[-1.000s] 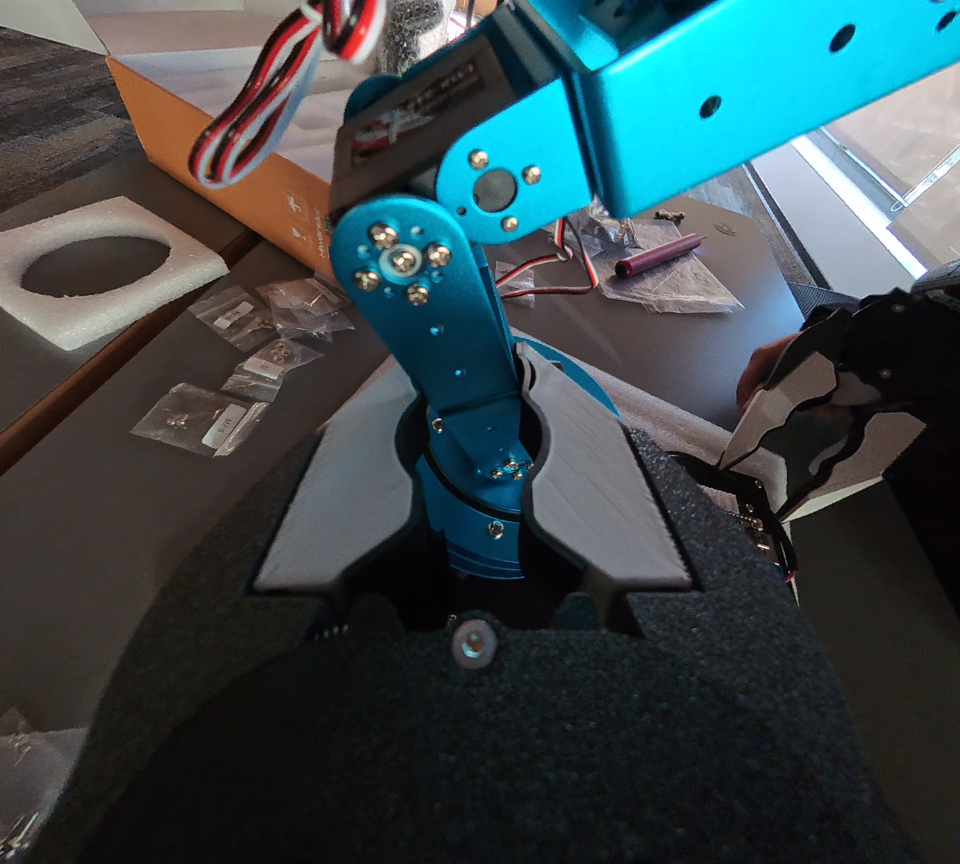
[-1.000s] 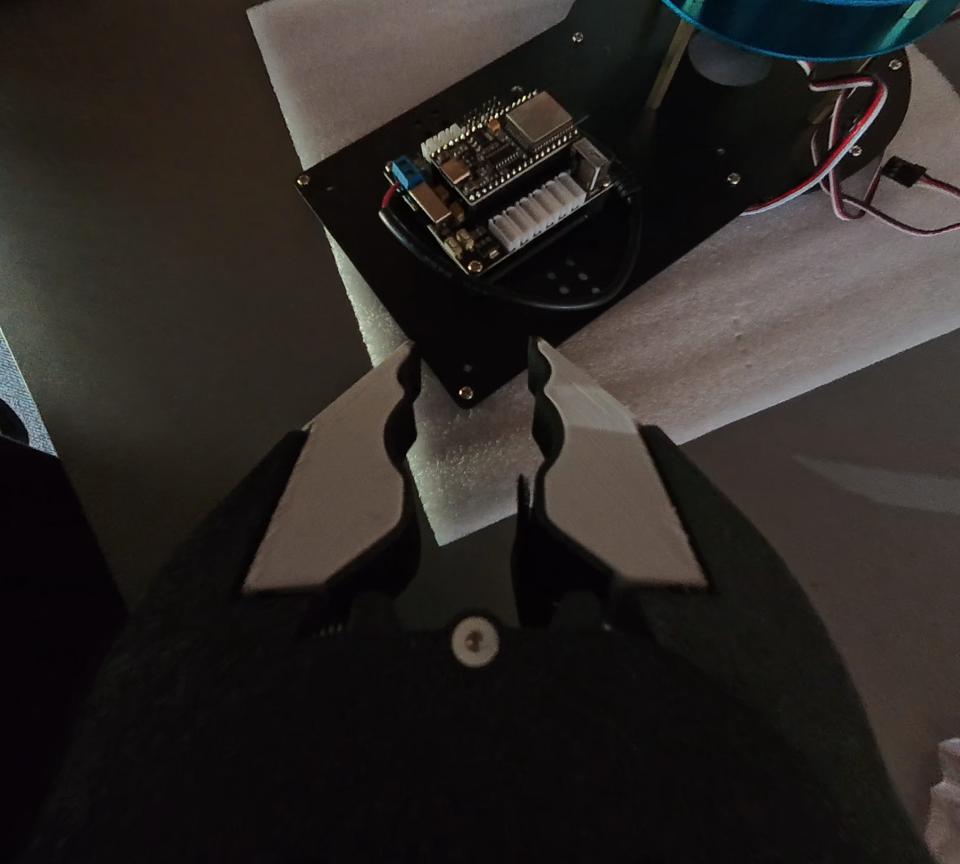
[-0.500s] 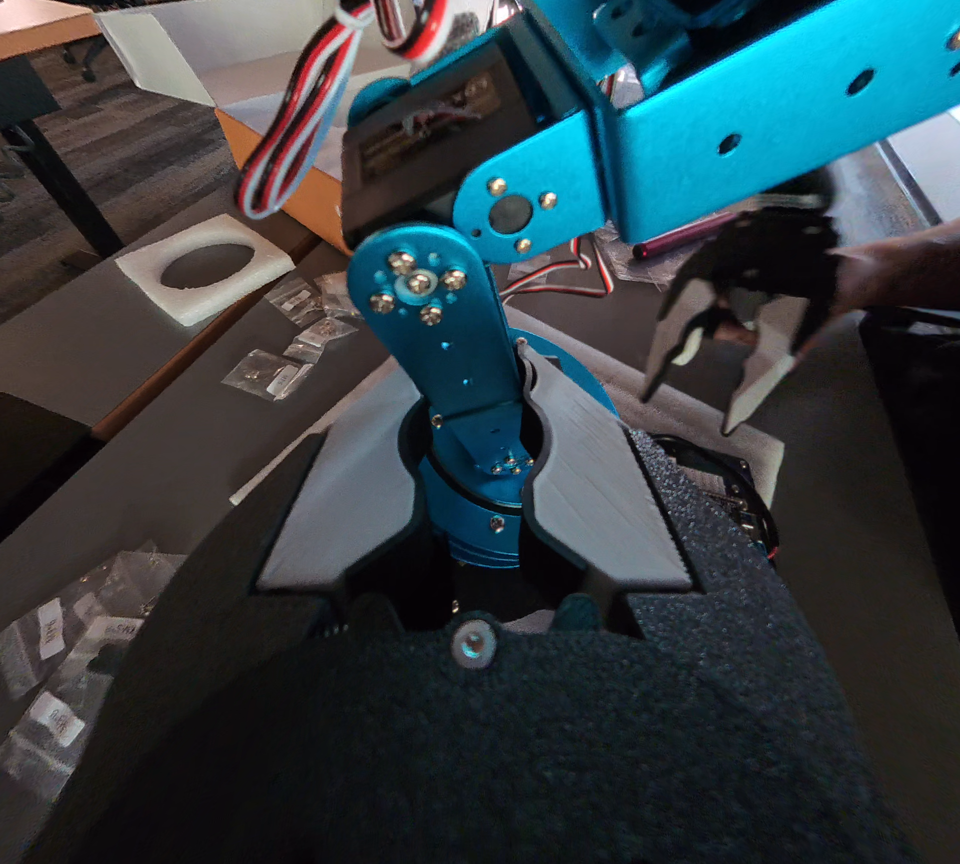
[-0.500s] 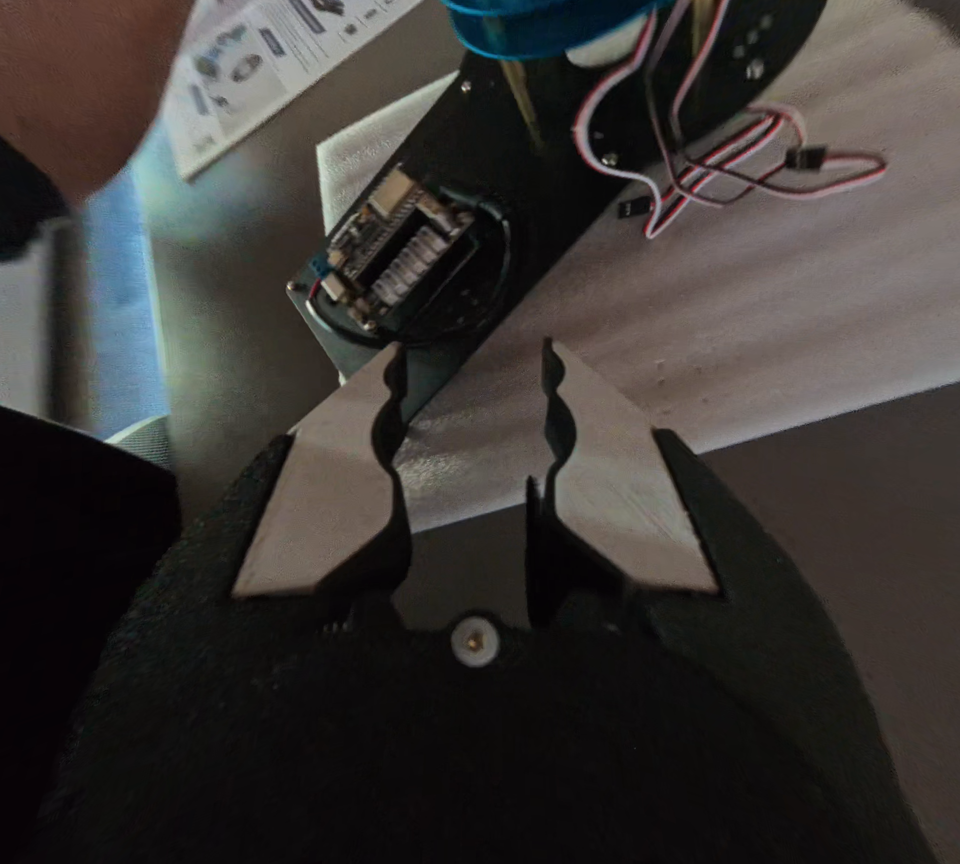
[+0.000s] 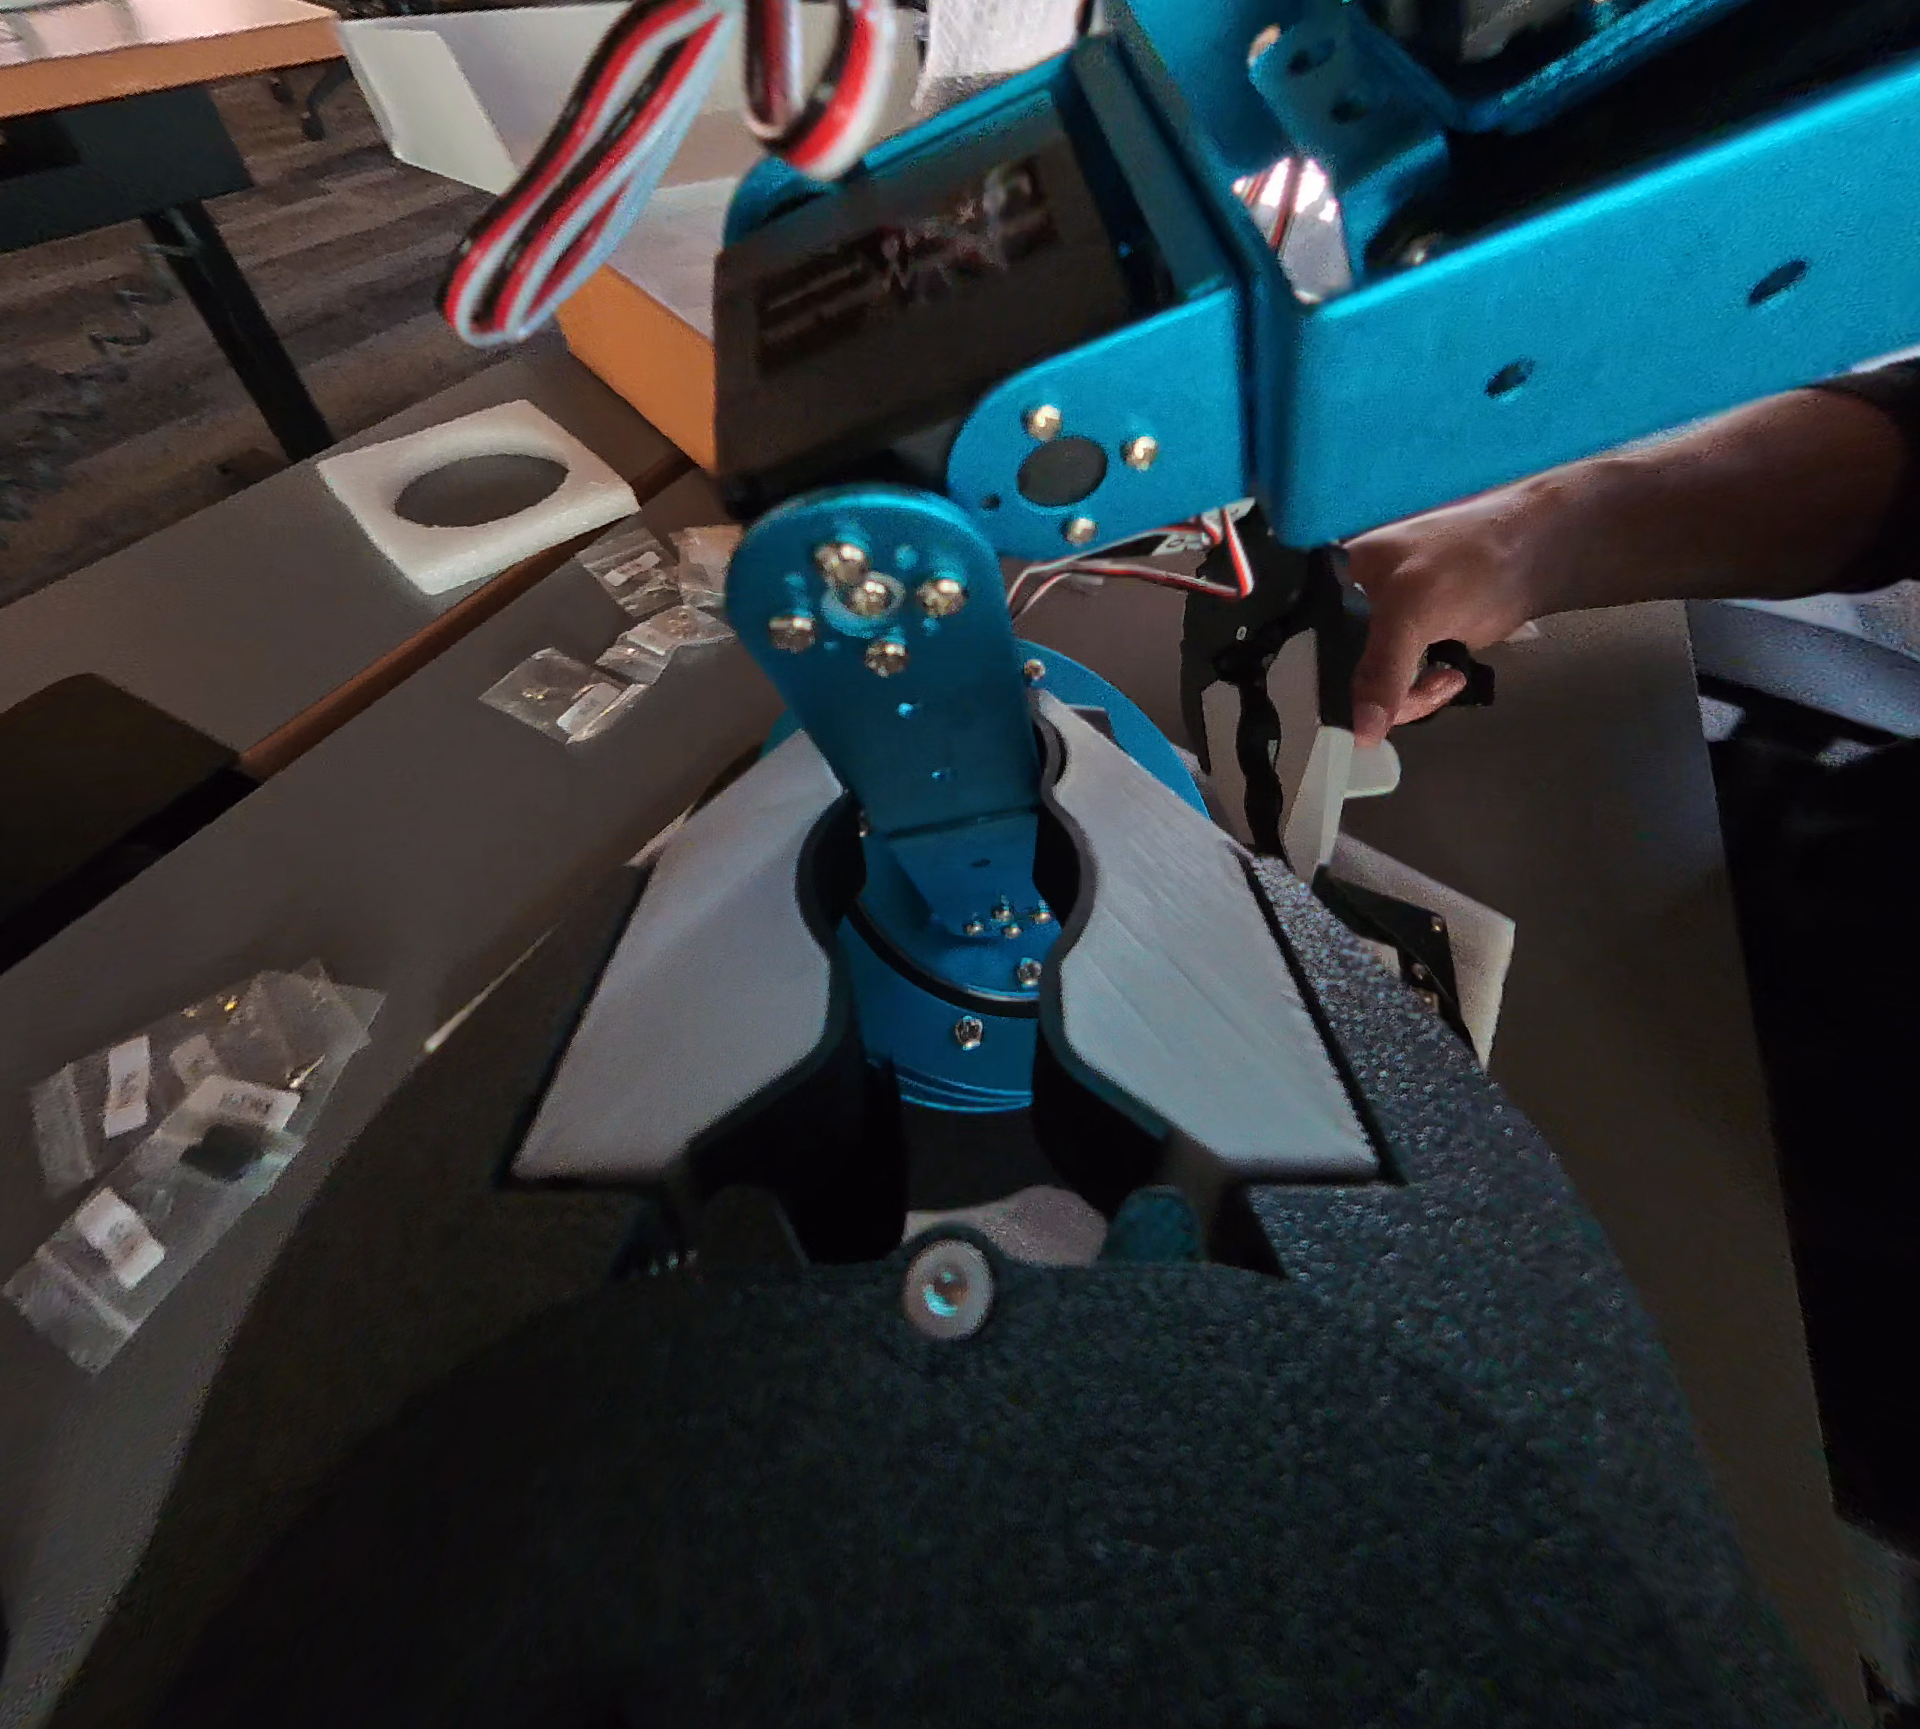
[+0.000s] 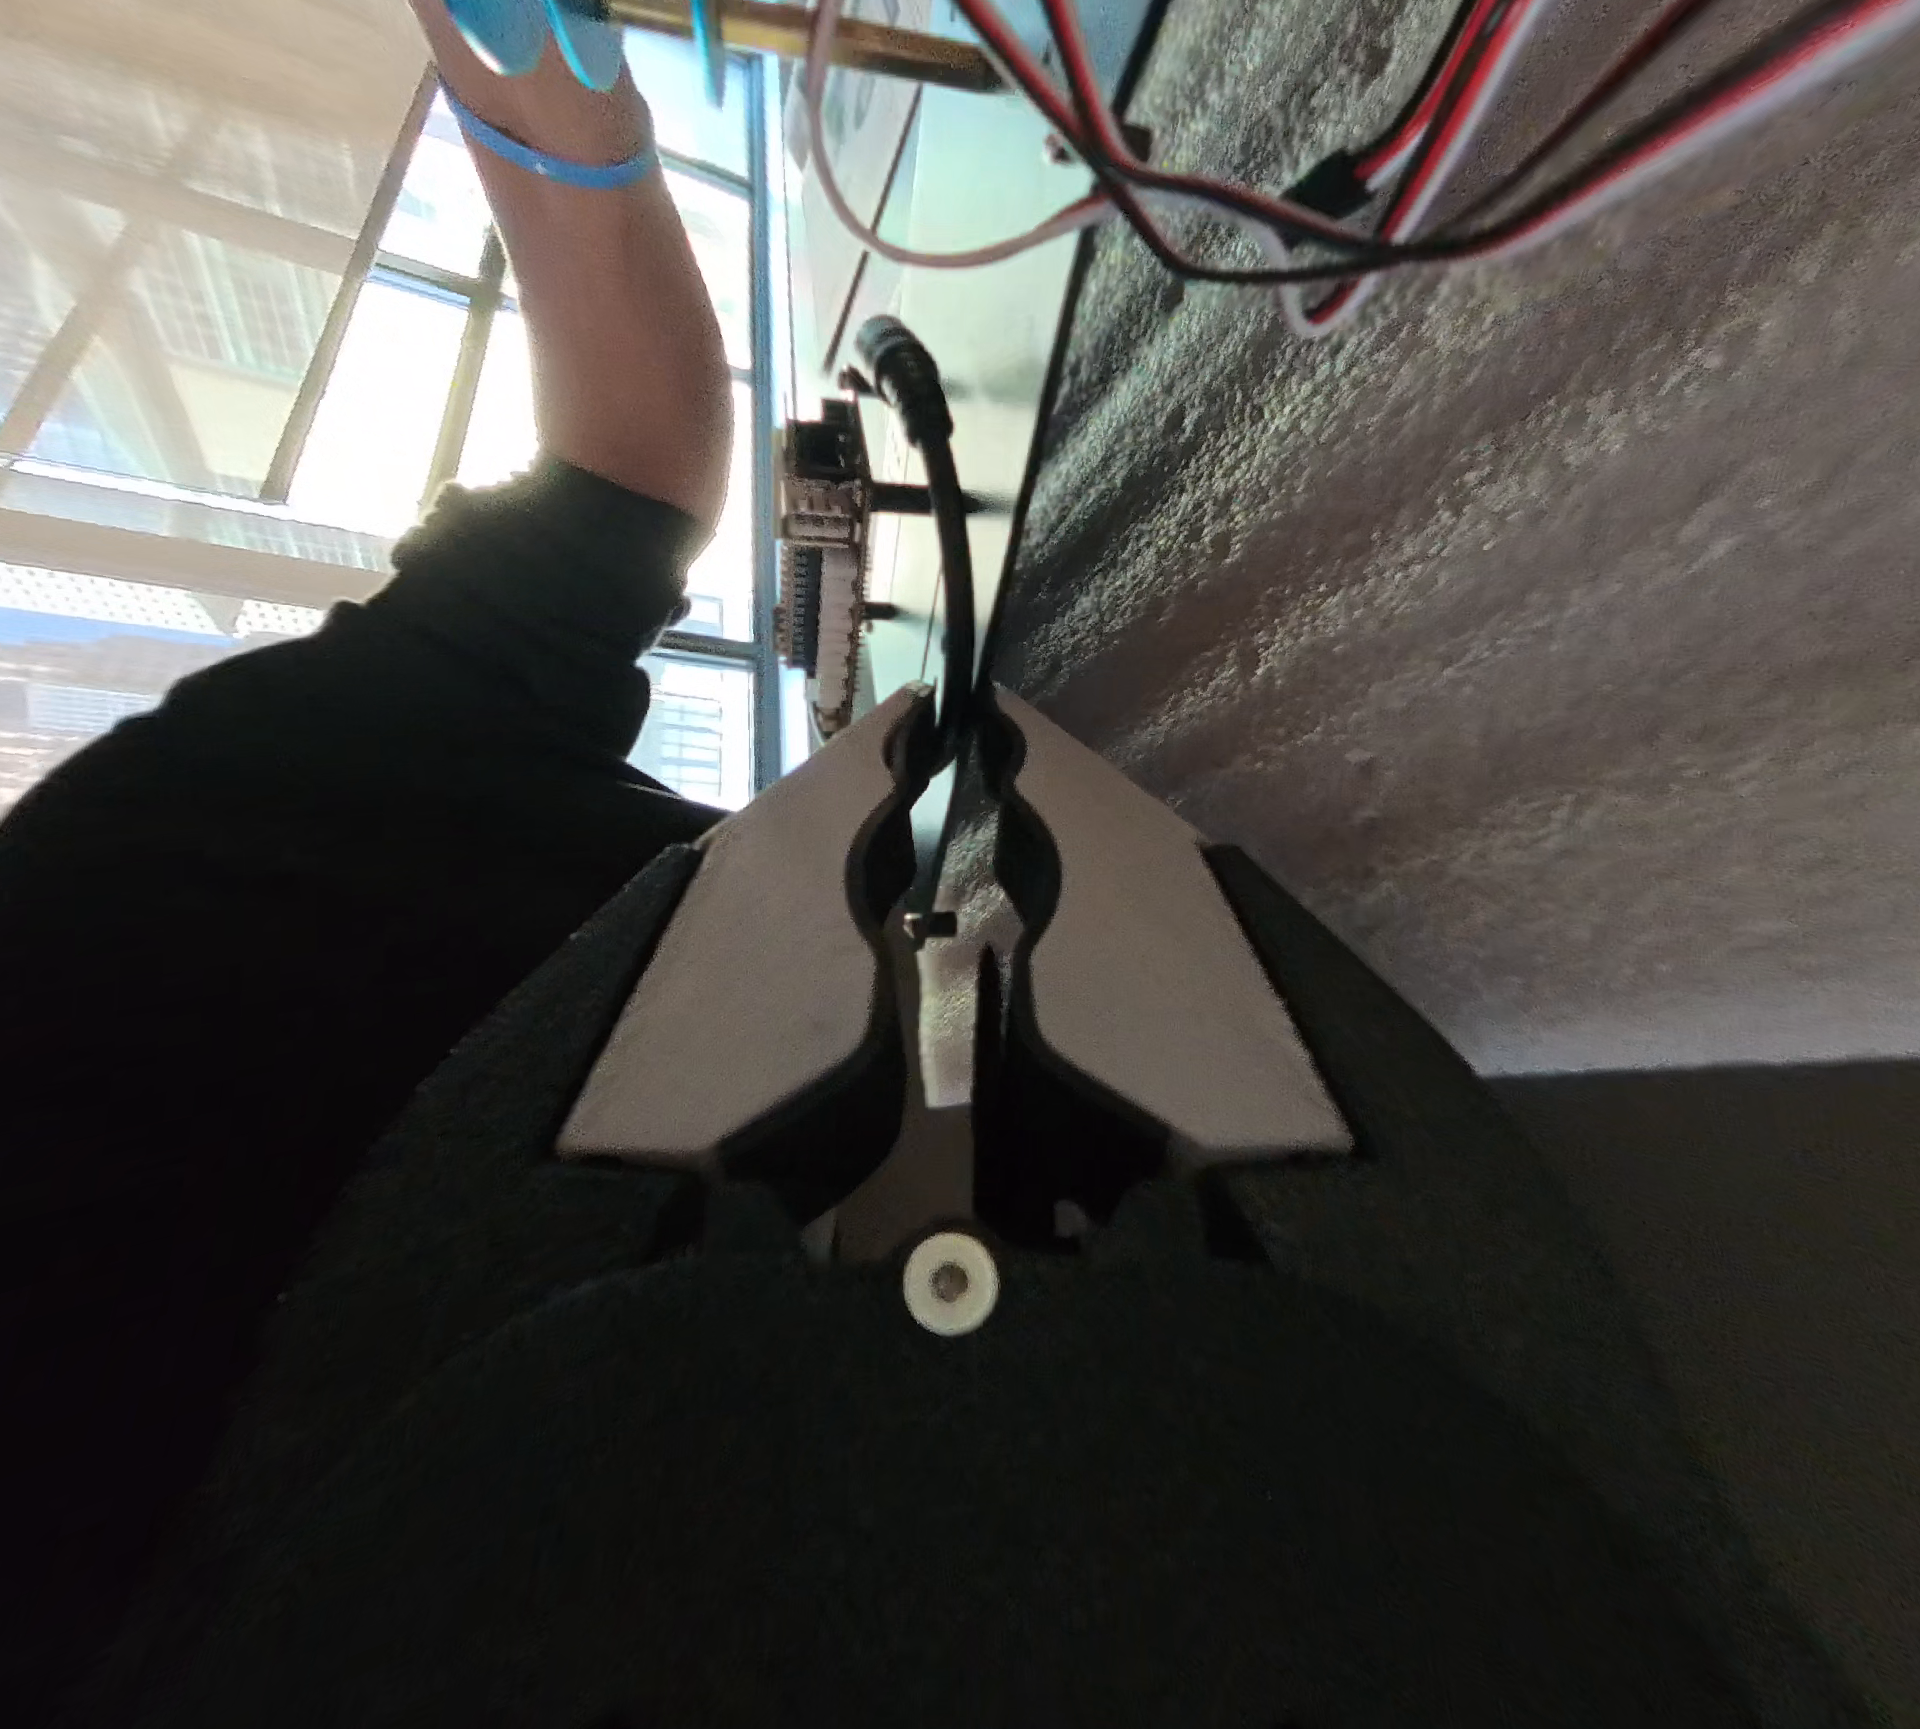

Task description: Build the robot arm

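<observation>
My left gripper (image 5: pixel 935 744) is shut on the lower bracket of a blue metal robot arm (image 5: pixel 883 671), just above its round blue base. Red, white and black servo wires (image 5: pixel 623 121) hang from the arm's upper part. My right gripper (image 6: pixel 956 713) lies turned on its side, its jaws nearly closed on the edge of the arm's black base plate (image 6: pixel 987 277), next to a black cable (image 6: pixel 951 536). A circuit board (image 6: pixel 826 557) stands on the plate. The right gripper also shows in the left wrist view (image 5: pixel 1278 723), held by a hand at the plate's corner.
A white foam sheet (image 6: pixel 1455 536) lies under the plate, with loose servo wires (image 6: pixel 1455 152) on it. A person's forearm (image 6: pixel 613 308) reaches in. A cardboard box (image 5: pixel 644 329), a foam block with a hole (image 5: pixel 468 505) and bags of screws (image 5: pixel 187 1129) lie on the grey table. About 20 centimeters separates my left fingertips from my right.
My right gripper has rolled onto its side, moved in and closed from open onto the base plate's edge. My left gripper keeps its hold on the blue arm; its view has shifted.
</observation>
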### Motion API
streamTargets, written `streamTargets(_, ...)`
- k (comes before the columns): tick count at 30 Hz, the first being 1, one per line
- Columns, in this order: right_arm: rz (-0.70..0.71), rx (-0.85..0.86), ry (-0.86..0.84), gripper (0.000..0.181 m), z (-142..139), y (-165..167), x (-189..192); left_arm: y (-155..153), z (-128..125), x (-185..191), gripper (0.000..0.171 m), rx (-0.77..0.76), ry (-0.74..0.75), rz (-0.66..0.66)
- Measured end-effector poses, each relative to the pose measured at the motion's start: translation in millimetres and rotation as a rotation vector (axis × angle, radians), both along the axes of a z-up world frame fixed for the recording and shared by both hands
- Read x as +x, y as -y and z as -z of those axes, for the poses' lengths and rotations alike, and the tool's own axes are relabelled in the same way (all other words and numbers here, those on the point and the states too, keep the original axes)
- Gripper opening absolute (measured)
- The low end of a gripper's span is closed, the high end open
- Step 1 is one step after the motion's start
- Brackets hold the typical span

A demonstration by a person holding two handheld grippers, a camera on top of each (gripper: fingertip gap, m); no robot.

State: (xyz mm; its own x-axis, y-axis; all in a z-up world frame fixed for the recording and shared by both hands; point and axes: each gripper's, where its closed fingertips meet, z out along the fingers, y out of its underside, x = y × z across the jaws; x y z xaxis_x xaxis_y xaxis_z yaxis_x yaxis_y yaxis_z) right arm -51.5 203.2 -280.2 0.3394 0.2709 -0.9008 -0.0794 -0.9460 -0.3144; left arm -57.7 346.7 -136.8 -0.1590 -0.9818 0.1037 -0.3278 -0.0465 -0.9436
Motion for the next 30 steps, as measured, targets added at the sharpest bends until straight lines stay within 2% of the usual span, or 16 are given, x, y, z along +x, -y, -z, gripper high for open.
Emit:
streamTargets(3,-0.054,-0.006,0.053,0.005,-14,-9,22,-5,-10,-9,0.024,-0.024,0.027,-0.101)
streamTargets(7,-0.163,-0.051,0.088,0.004,-44,-28,61,-8,-22,-24,0.026,-0.038,0.046,-0.312)
streamTargets(9,-0.263,-0.102,0.057,0.004,-64,-31,72,-3,-30,-32,0.026,-0.055,0.059,-0.417)
streamTargets(13,-0.474,-0.131,0.131,0.004,-84,-29,84,12,-42,-41,0.025,-0.110,0.051,-0.584)
streamTargets(17,-0.613,-0.118,0.297,0.003,-62,-55,103,23,-22,-43,0.025,-0.112,0.023,-0.787)
streamTargets(19,-0.683,-0.174,0.297,0.003,-51,-65,108,31,-10,-44,0.025,-0.143,0.018,-0.867)
streamTargets(22,-0.847,-0.207,0.279,0.004,-52,-67,112,48,-2,-49,0.026,-0.192,0.020,-0.968)
streamTargets(26,-1.059,-0.206,0.288,0.005,-52,-62,114,69,5,-53,0.028,-0.221,-0.008,-1.037)
streamTargets(30,-1.218,-0.065,0.377,0.005,-14,-64,111,68,24,-53,0.027,-0.185,-0.102,-1.085)
